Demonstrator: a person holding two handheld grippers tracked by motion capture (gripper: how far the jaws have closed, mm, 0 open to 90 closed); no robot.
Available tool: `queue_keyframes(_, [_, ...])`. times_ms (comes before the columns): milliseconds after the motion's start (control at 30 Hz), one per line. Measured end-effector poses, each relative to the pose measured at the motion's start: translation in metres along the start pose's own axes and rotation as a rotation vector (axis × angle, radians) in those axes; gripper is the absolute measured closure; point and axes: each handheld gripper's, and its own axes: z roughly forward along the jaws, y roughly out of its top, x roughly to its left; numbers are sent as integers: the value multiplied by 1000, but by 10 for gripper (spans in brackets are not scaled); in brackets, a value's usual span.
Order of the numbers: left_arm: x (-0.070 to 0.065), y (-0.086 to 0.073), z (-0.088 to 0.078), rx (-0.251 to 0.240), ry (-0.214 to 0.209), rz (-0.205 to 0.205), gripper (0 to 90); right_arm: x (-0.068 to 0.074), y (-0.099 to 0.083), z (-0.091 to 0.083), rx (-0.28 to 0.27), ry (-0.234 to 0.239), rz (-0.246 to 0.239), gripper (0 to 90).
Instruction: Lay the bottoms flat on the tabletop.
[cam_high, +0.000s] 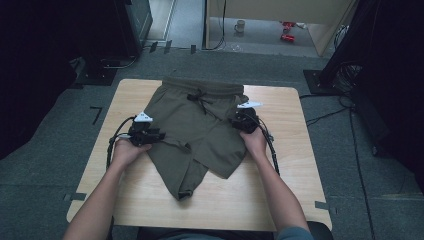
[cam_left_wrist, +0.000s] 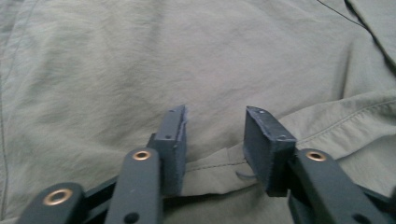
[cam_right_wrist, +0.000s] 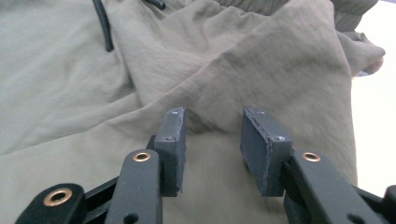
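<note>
Olive shorts spread on a pale wooden desk in a dim room.

High view: the shorts lie at frame centre on the desk, grey floor around, a mug at the top. The left gripper and right gripper sit at the shorts' side edges.
Left gripper view: jaws apart over a hem, gripping nothing.
Right gripper view: jaws apart above creased fabric.

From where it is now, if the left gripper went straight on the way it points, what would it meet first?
Most likely the olive shorts. The left gripper has its jaws apart, and the cloth lies right ahead of them with a hem fold between them. How near the cloth is I cannot tell.
</note>
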Motion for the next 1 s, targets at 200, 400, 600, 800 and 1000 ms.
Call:
queue_keyframes(200, [-1, 4, -5, 3, -33, -37, 520, 13, 3, -24, -10, 4, -36, 580])
queue_keyframes(400, [-4, 6, -19, -40, -34, -35, 473, 33, -3, -38, 4, 42, -59, 570])
queue_keyframes(600, [-11, 0, -29, -39, -25, -2, 445, 52, -11, -50, 11, 92, -83, 585])
queue_keyframes(800, [-18, -6, -32, -34, -45, 10, 427, 71, -20, -56, 9, 140, -101, 582])
queue_keyframes(1000, [-23, -15, -34, -38, -60, 26, 427, 90, -27, -57, 12, 176, -118, 569])
